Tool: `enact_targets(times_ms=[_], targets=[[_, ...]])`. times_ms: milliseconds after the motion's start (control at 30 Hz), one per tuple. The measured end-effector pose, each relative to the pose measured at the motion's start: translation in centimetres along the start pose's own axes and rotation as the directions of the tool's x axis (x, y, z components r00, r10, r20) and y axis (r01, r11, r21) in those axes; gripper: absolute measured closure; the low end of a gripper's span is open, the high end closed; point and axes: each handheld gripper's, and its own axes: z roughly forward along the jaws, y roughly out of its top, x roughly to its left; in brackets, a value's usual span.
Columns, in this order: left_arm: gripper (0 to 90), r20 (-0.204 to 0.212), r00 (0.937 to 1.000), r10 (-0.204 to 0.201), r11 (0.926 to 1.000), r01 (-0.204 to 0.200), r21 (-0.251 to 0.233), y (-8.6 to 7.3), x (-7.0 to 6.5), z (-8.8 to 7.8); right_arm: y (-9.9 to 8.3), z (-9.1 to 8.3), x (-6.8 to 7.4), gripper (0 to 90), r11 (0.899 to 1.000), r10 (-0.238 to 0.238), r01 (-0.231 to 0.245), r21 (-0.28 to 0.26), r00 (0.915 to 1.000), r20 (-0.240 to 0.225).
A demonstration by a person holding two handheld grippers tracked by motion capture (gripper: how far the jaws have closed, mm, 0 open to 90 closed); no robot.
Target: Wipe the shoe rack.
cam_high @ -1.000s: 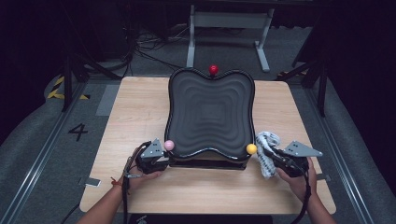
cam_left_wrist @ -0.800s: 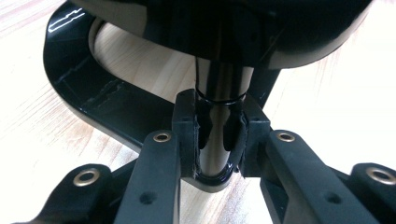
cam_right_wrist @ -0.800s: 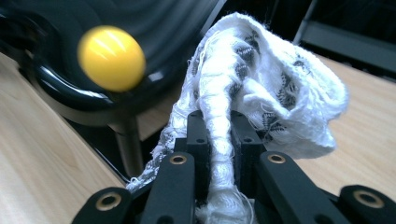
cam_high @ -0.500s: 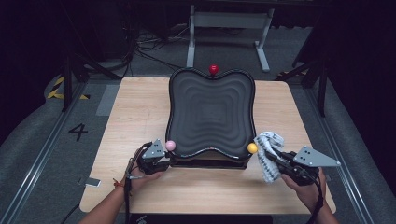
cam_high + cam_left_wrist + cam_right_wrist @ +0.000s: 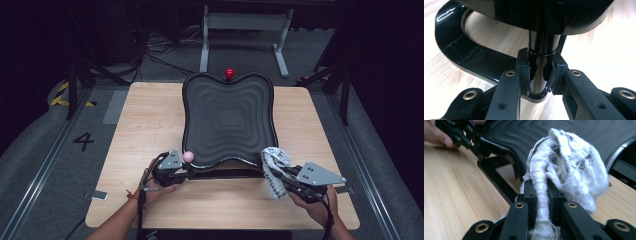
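left gripper [image 5: 181,172] clamps the black post [image 5: 540,62] under the ridged tray's [image 5: 227,117] near-left corner, right gripper [image 5: 277,175] pinches a white cloth [image 5: 275,165] at its near-right corner above the worktop [image 5: 145,120]; risk noted: wiping pressure could tip the tray or drag cloth loose.

High view looks down over the counter [image 5: 150,125]; each tool view sits close behind its jaws, sharing the black tray [image 5: 227,120]

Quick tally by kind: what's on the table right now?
Black ridged tray on its stand: 1
Ball knobs: 2, red and pink
White cloth: 1
Hand-held grippers: 2, left and right
Total: 6
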Motion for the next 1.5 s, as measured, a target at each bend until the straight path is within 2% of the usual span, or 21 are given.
enact_targets(times_ms=[133,233,367,500,700,900,1000,1200,1500], targets=[[74.7,0.012,0.9999,-0.002,1.0,0.002,-0.001,0.0,0.1,0.0,0.7,1.5,0.7,80.9,0.999,-0.025,0.024,0.033,0.9997,0.004],[74.7,0.014,0.9999,-0.002,1.0,0.002,0.0,0.0,0.1,0.1,1.1,2.6,0.8,80.7,0.998,-0.023,0.021,0.063,0.9995,0.022],[74.7,0.027,0.9996,-0.001,1.0,0.001,0.0,0.1,0.0,0.2,1.6,3.2,0.6,80.6,0.997,-0.027,0.023,0.073,0.9983,0.051],[74.8,0.033,0.9995,0.0,1.0,0.0,-0.004,0.2,0.0,0.4,2.0,3.7,0.4,80.7,0.996,-0.021,0.016,0.083,0.9981,0.058],[74.7,0.038,0.9993,0.004,1.0,-0.004,-0.001,0.2,0.1,0.4,3.2,4.9,0.8,80.6,0.995,-0.054,0.051,0.091,0.9982,0.026],[74.7,0.04,0.9992,0.002,1.0,-0.002,-0.001,0.2,0.1,0.4,4.5,7.5,2.3,80.6,0.989,-0.105,0.106,0.107,0.9944,-0.014],[74.7,0.042,0.9991,0.004,1.0,-0.003,-0.007,0.2,0.0,0.6,5.0,8.5,2.9,80.5,0.987,-0.116,0.118,0.111,0.9928,-0.032],[74.7,0.047,0.9988,0.008,1.0,-0.008,-0.005,0.4,-0.2,0.9,5.7,9.6,3.7,80.5,0.985,-0.129,0.134,0.111,0.99,-0.057],[74.6,0.053,0.9986,0.002,0.9999,-0.001,-0.013,0.5,-0.2,1.1,7.1,10.8,4.8,80.2,0.987,-0.127,0.137,0.087,0.9863,-0.105]])
